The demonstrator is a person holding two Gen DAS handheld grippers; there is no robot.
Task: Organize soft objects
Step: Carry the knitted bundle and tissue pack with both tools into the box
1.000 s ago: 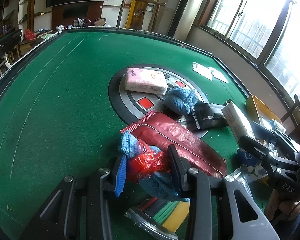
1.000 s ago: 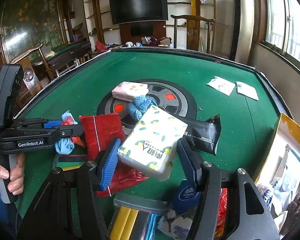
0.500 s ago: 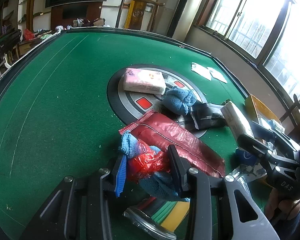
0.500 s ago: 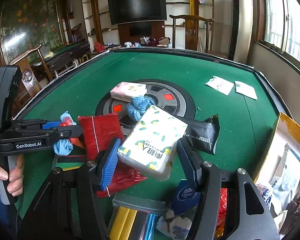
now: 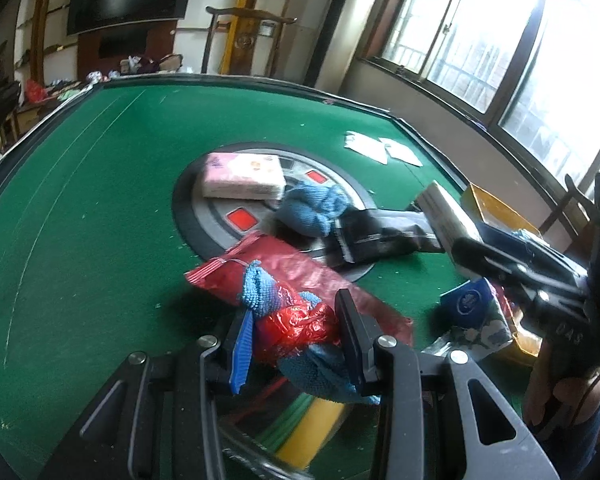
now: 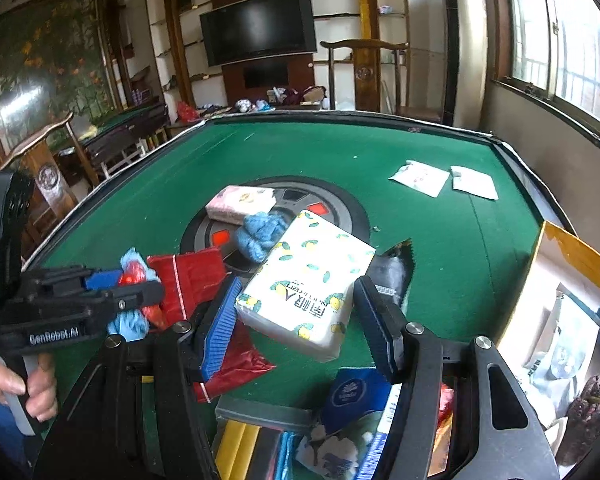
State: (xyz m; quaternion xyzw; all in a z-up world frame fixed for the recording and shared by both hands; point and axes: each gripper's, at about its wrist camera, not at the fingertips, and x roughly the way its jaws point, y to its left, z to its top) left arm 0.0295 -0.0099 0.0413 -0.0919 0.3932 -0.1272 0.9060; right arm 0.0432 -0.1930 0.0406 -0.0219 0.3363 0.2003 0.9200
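1. My left gripper is clamped on a bundle of blue knit cloth and red crinkly plastic; the bundle fills the gap between the two fingers and spills out ahead and below them.
2. My right gripper is closed on the lemon-print tissue pack. The pack's long axis runs forward and away from the fingers, its near end pinched, its far end tilted up over the table.
3. Just beyond both loads lies a red foil bag on the green felt table, and a black pouch sits behind the tissue pack.
4. Farther out on the round centre panel are a pink tissue pack and a loose blue knit cloth, touching each other.
5. The yellow-edged box lies to my right, already holding soft things. I judge it the drop place: my right hand is nearer, so the tissue pack should swing rightward first.
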